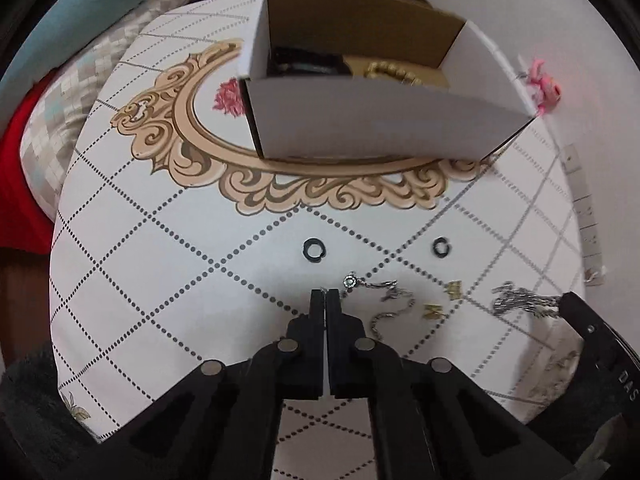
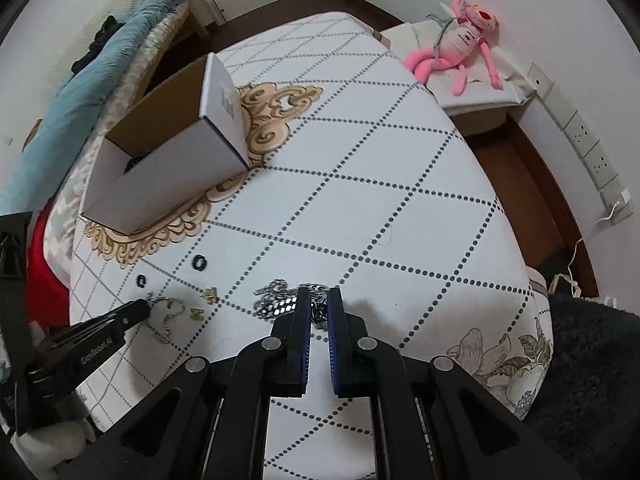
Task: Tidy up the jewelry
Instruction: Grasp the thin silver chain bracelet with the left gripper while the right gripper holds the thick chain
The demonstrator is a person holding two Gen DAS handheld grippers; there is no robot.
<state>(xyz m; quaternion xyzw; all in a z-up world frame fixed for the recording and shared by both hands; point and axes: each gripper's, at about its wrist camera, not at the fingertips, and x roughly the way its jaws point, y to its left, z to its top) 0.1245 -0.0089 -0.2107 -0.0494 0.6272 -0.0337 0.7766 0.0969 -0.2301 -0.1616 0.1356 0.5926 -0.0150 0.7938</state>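
Note:
A white cardboard box (image 1: 372,124) (image 2: 168,176) stands open on the patterned tablecloth with gold beads (image 1: 394,72) and dark items inside. In front lie two black rings (image 1: 314,249) (image 1: 440,246), a thin silver chain with a round pendant (image 1: 380,300) (image 2: 168,316), two gold earrings (image 1: 434,311) (image 1: 453,289), and a chunky silver chain (image 1: 520,300) (image 2: 276,300). My left gripper (image 1: 325,294) (image 2: 140,308) is shut beside the thin chain's pendant end, holding nothing I can see. My right gripper (image 2: 319,300) (image 1: 568,300) has its jaws narrowly apart around the chunky chain.
A pink plush toy (image 2: 460,48) lies on a white stand by the wall with sockets (image 2: 580,136). Blue and checked bedding (image 2: 100,80) and a red cloth (image 1: 24,160) lie to the left. A dark fluffy rug (image 2: 592,380) lies at the table's right.

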